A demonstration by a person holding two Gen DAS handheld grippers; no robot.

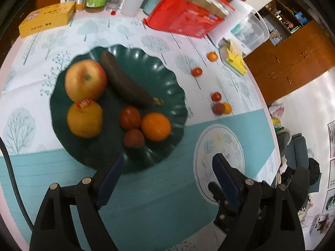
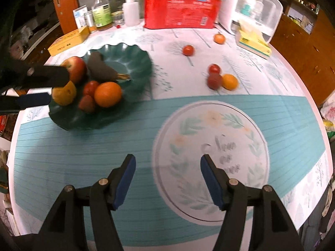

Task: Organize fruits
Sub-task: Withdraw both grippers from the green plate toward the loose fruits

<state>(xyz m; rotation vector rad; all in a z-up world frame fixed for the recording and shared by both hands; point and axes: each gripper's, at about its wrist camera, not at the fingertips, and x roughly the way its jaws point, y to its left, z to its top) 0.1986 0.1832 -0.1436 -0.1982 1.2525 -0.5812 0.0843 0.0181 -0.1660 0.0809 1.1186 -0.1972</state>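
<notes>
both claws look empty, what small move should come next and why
Probably take the right claw, open and empty, toward the three loose fruits bunched on the tablecloth. Five small fruits still lie outside the green plate, and that bunch is the nearest to it.

Both fisheye views bend straight lines outward and end in a black circular vignette at the corners. Left wrist view: bright, even, cool light falls on the desk; shadows are soft and faint, and the fruit on the green plate is smeared by motion blur. Right wrist view: warmer and dimmer, with dark surroundings beyond the desk edge, a blurred plate rim, and weak glare on the clear plastic container.
</notes>
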